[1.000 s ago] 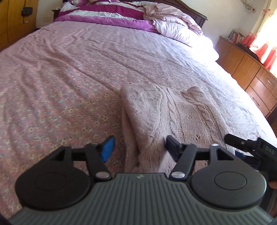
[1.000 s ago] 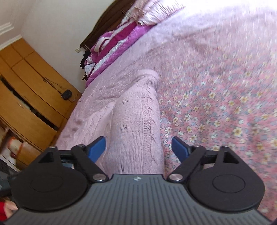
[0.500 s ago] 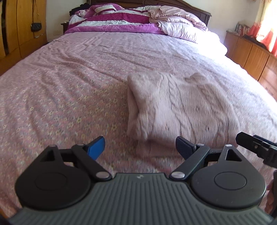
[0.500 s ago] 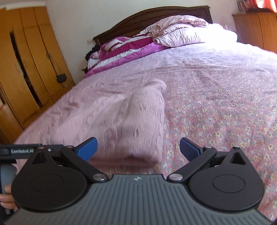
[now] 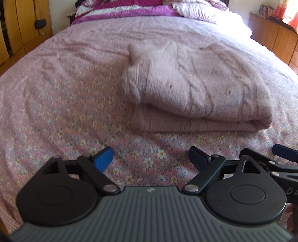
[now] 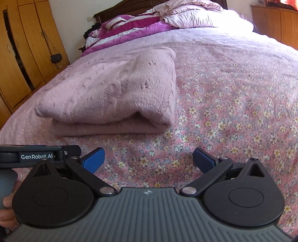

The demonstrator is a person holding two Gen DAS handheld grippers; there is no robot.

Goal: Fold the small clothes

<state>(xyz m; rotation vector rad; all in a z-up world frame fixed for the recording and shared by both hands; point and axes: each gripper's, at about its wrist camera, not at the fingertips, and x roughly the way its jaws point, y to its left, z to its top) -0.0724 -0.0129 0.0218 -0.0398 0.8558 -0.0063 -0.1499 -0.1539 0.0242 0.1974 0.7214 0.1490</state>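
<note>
This was a bedroom in a home. A wide bed [image 6: 232, 78] with a pink floral sheet filled both views, its dark wooden headboard [image 6: 115, 10] at twelve o'clock. Against it lay a magenta-and-white striped quilt [image 6: 130, 29] and a pale checked pillow [image 6: 195, 16]. Wooden wardrobe doors [image 6: 20, 55] stood at ten o'clock, a small black pouch [image 6: 56, 57] hanging on them. A low wooden cabinet [image 5: 275, 37] ran along at two o'clock, beside sunlit orange curtains [image 5: 290, 13].
</note>
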